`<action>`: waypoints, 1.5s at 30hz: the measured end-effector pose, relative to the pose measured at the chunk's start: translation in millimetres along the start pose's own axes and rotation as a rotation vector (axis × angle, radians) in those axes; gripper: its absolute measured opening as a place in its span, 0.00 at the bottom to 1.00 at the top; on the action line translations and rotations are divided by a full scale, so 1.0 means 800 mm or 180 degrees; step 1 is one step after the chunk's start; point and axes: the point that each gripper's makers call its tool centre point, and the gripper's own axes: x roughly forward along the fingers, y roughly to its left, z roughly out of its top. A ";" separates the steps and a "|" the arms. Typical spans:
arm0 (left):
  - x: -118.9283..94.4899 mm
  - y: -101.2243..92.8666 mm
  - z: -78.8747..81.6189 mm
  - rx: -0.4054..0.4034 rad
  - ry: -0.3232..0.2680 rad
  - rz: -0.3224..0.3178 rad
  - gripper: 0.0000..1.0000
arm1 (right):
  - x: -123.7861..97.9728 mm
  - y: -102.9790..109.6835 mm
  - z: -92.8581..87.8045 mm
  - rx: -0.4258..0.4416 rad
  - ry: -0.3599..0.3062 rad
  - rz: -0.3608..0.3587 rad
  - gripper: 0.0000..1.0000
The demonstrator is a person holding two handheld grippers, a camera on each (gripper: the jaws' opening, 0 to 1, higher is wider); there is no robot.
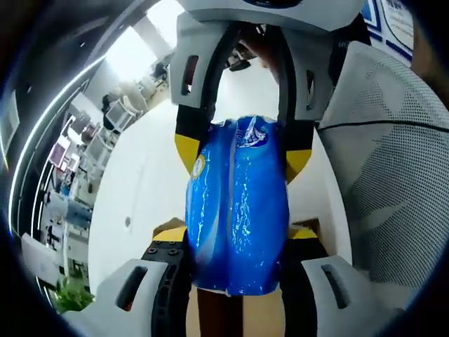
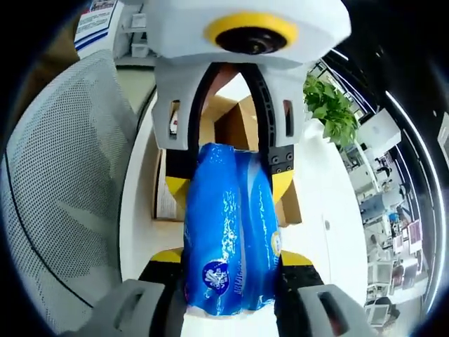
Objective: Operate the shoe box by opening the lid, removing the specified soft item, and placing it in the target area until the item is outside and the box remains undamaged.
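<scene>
Blue soft pack [image 1: 237, 210], glossy plastic wrap with a round white-and-blue logo, held between both tongs at once. In the left gripper view the left tongs [image 1: 237, 242] rise from the bottom and are closed on the near end of the pack, yellow tips pressed against its two sides. The right tongs [image 1: 242, 151] come in from the top of that view, facing the left ones, and pinch the far end of the same pack near the logo.

Right gripper view shows the mirror: right tongs [image 2: 231, 260] at the bottom clamped on the pack [image 2: 230, 239] at its logo end, left tongs [image 2: 228, 179] entering from the top and gripping the other end. Both pairs narrow, jaws tight on the wrap, which creases under them.

Pack is lifted clear of the white desk [image 1: 147, 182], suspended tip to tip between the tongs. Beyond the left tongs in the right gripper view sits the brown cardboard shoe box [image 2: 231, 126] on the desk [image 2: 137, 225], lid up, interior open; the pack is outside it.

Grey mesh office chair [image 2: 63, 196] off to one side of the tongs, also in the left gripper view [image 1: 393, 168]. Green potted plant [image 2: 330, 105] past the desk edge, office shelves and clutter behind it.
</scene>
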 end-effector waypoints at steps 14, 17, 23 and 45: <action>0.038 -0.007 0.049 0.0151 -0.0107 -0.0137 0.49 | -0.025 0.001 -0.056 0.0165 0.0146 -0.0076 0.46; 0.043 -0.007 0.054 0.0181 -0.0120 -0.0160 0.49 | -0.027 0.001 -0.063 0.0200 0.0154 -0.0099 0.46; 0.057 -0.010 0.067 0.0127 -0.0139 -0.0189 0.49 | -0.032 0.000 -0.083 0.0176 0.0168 -0.0044 0.46; 0.139 0.017 0.135 -0.0265 -0.0335 -0.0161 0.49 | -0.045 -0.042 -0.186 -0.0094 0.0364 0.0337 0.46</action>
